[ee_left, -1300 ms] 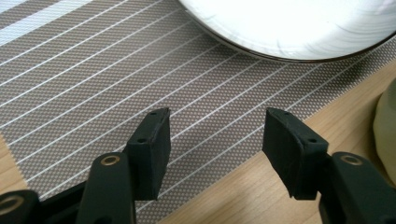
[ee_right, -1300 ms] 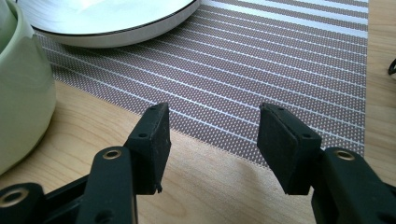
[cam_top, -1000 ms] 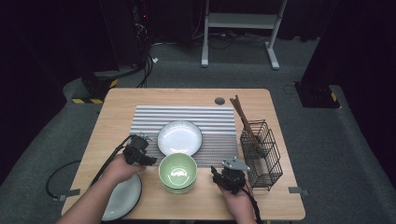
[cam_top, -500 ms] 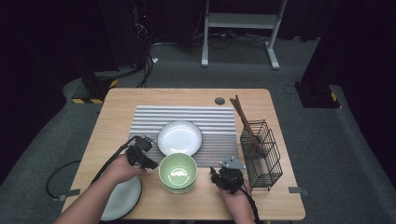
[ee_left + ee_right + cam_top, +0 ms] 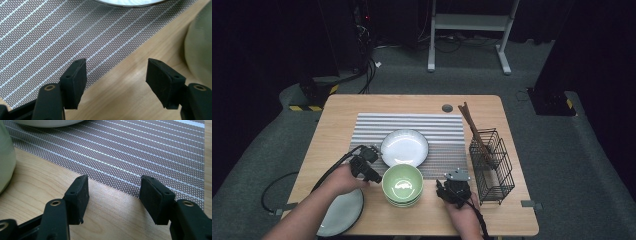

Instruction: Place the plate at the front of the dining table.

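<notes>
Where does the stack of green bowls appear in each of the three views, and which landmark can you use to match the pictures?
High view: green bowls sit at lower centre, on the table's near edge, between the two tools.
Left gripper view: a pale green side at the right edge.
Right gripper view: a pale green side at the left edge.
Shared landmark: the striped mat, whose near edge runs beside the bowls.

Glossy green bowl [image 5: 402, 183], woven mat [image 5: 372, 132]

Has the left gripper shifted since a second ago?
No. In the high view the left gripper sits in the same place, just left of the green bowls at the striped mat's front corner. Its empty jaws have just been closing slightly.
</notes>
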`<state>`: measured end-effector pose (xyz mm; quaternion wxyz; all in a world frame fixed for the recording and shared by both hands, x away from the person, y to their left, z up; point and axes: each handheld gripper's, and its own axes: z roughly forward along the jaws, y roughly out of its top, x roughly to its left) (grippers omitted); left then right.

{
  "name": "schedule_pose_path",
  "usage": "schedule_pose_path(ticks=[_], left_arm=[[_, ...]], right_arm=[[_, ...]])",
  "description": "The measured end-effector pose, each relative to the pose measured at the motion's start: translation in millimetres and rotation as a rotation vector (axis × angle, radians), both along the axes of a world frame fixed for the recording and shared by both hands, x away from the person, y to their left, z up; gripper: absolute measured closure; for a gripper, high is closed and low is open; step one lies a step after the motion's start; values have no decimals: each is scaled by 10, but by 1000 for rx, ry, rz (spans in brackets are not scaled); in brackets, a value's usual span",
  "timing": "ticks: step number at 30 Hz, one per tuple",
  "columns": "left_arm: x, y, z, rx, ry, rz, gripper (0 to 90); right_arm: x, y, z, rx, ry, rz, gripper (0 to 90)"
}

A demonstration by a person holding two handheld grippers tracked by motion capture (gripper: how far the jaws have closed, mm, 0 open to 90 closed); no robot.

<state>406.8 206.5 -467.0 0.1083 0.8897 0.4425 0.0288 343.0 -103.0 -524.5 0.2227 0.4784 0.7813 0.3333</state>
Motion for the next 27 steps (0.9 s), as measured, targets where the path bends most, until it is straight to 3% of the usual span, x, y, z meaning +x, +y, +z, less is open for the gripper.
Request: schedule_pose_path(ticks=[5, 11, 15, 21, 23, 27], left_arm=[[-35, -34, 100, -5, 24, -21, 391], [-20, -76, 227, 33, 35, -32, 359], [-12, -101, 319, 15, 51, -15, 352], [4, -91, 423, 48, 82, -1, 359], [7, -80, 446, 36, 107, -13, 368], [9, -65, 528, 55, 99, -5, 372]], right_arm=[[0, 1, 0, -1, -1, 0, 404], [0, 0, 0, -1, 0, 1, 405], [0, 1, -1, -3, -3, 1, 405], [-7, 0, 0, 0, -2, 2, 407], [-7, 0, 0, 0, -3, 2, 408], [-6, -1, -1, 0, -3, 3, 407]])
